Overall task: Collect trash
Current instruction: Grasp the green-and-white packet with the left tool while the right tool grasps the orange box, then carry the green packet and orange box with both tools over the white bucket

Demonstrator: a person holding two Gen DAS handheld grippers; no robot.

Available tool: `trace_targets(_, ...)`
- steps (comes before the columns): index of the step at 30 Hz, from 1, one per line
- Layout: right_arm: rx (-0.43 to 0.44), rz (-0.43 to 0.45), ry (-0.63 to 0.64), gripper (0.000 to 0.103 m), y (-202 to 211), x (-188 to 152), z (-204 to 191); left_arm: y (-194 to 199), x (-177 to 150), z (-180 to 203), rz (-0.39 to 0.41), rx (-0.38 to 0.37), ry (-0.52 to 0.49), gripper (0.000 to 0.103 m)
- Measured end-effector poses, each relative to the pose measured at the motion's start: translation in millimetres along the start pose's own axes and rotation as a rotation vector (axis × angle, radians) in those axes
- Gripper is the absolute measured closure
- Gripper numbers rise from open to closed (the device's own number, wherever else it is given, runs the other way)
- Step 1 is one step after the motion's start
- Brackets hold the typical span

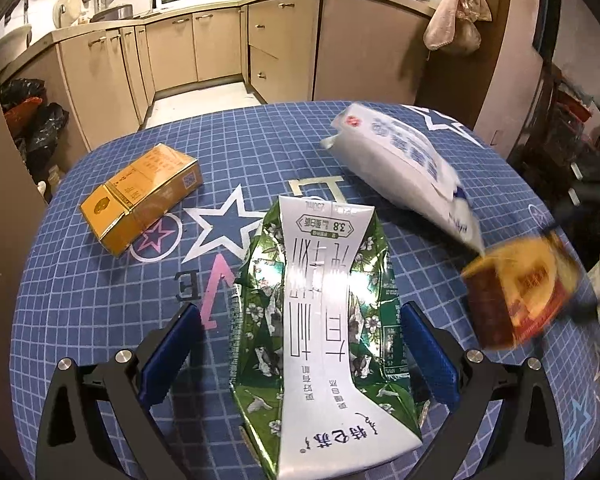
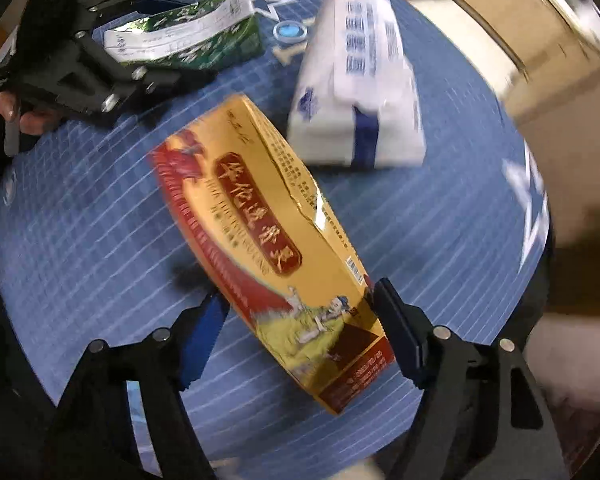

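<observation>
A flattened green and white milk carton [image 1: 320, 320] lies on the blue grid table between the fingers of my left gripper [image 1: 300, 344]; the left pad [image 1: 168, 352] stands off it, so the jaws are open around it. It also shows in the right wrist view [image 2: 184, 36]. My right gripper [image 2: 300, 320] is shut on a red and gold medicine box [image 2: 268, 248], lifted and tilted above the table; it shows blurred in the left wrist view [image 1: 516, 284].
A white and blue tissue pack [image 1: 404, 164] lies at the table's far right, also in the right wrist view [image 2: 356, 80]. A gold box [image 1: 140, 196] lies at the far left. Kitchen cabinets [image 1: 204, 44] stand beyond the table [image 1: 80, 280]. Black bags [image 1: 32, 120] sit on the floor at left.
</observation>
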State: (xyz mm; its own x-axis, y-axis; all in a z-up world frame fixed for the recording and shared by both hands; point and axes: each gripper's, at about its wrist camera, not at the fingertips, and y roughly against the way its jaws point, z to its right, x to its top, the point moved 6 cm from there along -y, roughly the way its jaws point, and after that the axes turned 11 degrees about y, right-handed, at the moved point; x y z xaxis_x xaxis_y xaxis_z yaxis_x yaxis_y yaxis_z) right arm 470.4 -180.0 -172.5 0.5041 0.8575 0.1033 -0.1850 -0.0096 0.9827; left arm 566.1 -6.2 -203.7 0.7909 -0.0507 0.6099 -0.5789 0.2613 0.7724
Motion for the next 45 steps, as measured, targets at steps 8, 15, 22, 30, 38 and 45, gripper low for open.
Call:
trace_targets(8, -0.102, 0.053, 0.121, 0.005, 8, -12, -40, 0, -1, -2, -0.001, 0.008, -0.006, 0.005)
trace_targets(15, -0.017, 0.133, -0.051, 0.006, -12, -12, 1, -2, -2, 2, -0.008, 0.045, -0.033, 0.005)
trace_targets(22, -0.001, 0.285, -0.271, 0.031, -8, -26, 13, 5, -7, 9, 0.012, 0.054, -0.052, 0.022)
trace_targets(30, -0.021, 0.432, -0.447, 0.040, 8, -45, -31, 29, -26, 11, 0.072, 0.148, -0.033, 0.027)
trace_targets(38, 0.014, 0.534, -0.596, 0.054, 30, -65, -81, 90, -53, 9, 0.157, 0.217, 0.072, 0.027)
trace_targets(45, 0.014, 0.578, -0.697, 0.079, 32, -93, -94, 130, -77, 16, 0.222, 0.286, 0.095, 0.027)
